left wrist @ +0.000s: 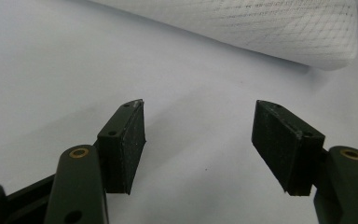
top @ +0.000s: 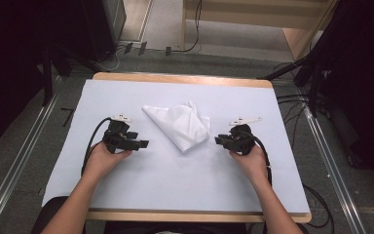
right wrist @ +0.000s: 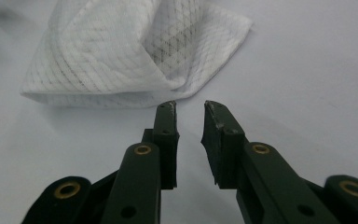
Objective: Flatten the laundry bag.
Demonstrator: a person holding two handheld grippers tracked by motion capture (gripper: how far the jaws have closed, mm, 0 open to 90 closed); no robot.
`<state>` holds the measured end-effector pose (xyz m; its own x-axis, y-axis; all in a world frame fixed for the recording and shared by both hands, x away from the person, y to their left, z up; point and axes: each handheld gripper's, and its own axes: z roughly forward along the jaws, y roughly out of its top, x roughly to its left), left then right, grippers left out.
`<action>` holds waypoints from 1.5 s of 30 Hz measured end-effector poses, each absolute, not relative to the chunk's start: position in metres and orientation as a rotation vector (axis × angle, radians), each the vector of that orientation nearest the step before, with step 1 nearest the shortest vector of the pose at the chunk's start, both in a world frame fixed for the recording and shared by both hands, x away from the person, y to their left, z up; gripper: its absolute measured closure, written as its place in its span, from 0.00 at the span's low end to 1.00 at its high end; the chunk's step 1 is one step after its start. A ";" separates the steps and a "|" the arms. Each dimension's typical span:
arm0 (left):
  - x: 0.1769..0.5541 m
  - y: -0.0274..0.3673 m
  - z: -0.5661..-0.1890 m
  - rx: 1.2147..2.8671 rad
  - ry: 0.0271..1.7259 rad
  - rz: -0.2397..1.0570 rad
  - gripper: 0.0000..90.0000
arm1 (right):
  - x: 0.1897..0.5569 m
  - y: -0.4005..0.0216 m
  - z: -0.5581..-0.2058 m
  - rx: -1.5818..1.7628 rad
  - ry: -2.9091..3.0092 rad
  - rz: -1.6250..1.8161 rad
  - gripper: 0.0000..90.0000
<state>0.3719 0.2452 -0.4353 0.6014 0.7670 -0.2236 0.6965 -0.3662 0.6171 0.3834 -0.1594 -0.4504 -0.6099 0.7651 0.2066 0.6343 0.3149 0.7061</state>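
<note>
Cloth (top: 180, 126) (folded, white) between left gripper (top: 135, 144), jaws wide apart, and right gripper (top: 220, 140), jaws narrowly parted.

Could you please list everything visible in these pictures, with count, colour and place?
cloth: one, white with a fine grid weave, folded and rumpled, at the middle of the table between the two grippers
sheet: one, pale blue-white, covering the table top
table: one, light wood, its edge showing at the far and near sides
shelf: one, light wood, on the floor beyond the table
rails: two, metal, on the floor at either side of the table
left gripper: one, black, jaws wide apart, empty, left of the cloth
right gripper: one, black, jaws narrowly apart, empty, right of the cloth
</note>
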 end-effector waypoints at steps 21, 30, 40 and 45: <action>0.370 0.251 -0.434 2.141 1.167 0.148 0.40 | 0.403 -0.122 -0.419 1.230 2.415 1.194 0.68; 0.369 0.254 -0.434 2.136 1.180 0.161 0.40 | 0.415 -0.108 -0.434 1.261 2.468 1.140 0.63; 0.365 0.262 -0.434 2.128 1.200 0.170 0.40 | 0.416 -0.101 -0.444 1.216 2.554 1.156 1.00; 0.362 0.270 -0.433 2.111 1.221 0.178 0.40 | 0.411 -0.087 -0.430 1.128 2.562 1.165 1.00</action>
<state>0.3620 0.2698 -0.4327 0.5499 0.8086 -0.2092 0.7153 -0.3266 0.6178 0.4105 -0.0875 -0.4302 -0.7180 0.6688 0.1929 0.5849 0.4295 0.6881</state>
